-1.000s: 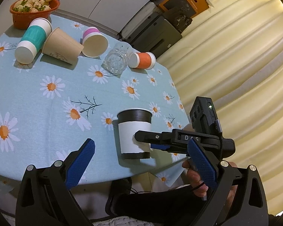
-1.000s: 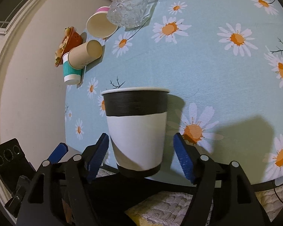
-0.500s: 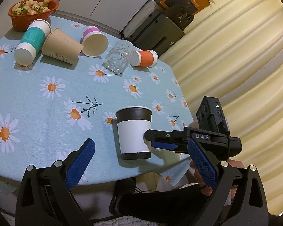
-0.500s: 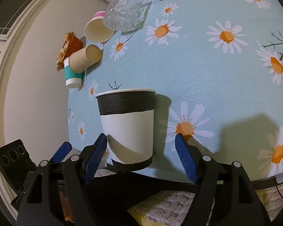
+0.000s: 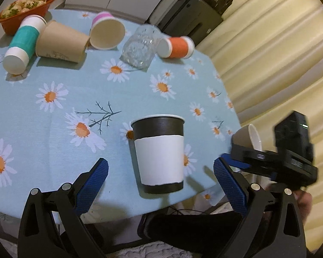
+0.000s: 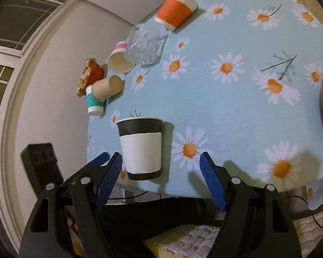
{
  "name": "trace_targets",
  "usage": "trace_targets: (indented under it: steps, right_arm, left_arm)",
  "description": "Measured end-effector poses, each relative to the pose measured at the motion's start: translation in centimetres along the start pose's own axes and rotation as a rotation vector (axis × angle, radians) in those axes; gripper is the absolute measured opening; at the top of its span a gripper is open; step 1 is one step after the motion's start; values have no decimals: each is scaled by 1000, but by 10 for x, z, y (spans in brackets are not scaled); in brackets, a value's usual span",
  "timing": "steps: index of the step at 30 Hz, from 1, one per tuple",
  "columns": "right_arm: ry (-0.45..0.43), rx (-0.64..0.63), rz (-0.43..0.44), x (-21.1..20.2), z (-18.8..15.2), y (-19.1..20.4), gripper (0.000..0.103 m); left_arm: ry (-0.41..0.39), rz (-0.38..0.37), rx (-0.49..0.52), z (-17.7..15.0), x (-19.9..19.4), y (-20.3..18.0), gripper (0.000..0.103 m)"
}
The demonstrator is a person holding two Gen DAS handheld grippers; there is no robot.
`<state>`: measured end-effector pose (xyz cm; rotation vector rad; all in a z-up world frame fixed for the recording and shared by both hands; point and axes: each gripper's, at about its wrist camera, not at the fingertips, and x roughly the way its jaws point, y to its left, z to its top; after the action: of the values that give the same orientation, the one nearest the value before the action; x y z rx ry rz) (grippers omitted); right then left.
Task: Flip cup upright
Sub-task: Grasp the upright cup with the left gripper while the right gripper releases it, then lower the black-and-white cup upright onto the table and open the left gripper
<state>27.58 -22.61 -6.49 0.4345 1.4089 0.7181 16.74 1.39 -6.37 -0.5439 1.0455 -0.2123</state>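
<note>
Black-and-white cup (image 5: 159,157) upright near the daisy tablecloth's (image 5: 53,111) edge; left gripper (image 5: 159,172) and right gripper (image 6: 161,172) both spread wide, gripping nothing.

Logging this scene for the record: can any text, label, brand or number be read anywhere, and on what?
Nothing here can be read.
Tan cup: small print near its base, too small to read.
Right tool: marking on its body, blurred.
Boxes behind the table: too blurred to read.
</note>
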Motion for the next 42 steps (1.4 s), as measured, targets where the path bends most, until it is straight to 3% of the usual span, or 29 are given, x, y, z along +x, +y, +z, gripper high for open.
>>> trace_targets:
  steps: [9,11,15,17,28,33,42]
  right_arm:
    - [-51,-58,2,-33,-11,1,74]
    - [-76,-90,-27,-36,-13,5,74]
    - [-101,-118,-33,-43,-17,7,74]
    - [-107,-133,-42,-43,-17,8,74]
    - [-101,-151,-23,-39,-20,12,74]
    - [-121,-182,-29,-41,-21,21,74]
    - [-209,-276,-54,-48,-23,41,74]
  left_arm:
    - [98,77,35,16,37,-12,93]
    - [112,100,44,18,43,-14,80]
    - [143,120,50,19,53,-15,74]
    - [150,131,50,19,57,-15,63]
    - [119,127,70,20,46,-23,62]
    - [19,149,109,16,23,-31,62]
    - [-369,241,241,-16,-22,-53,62]
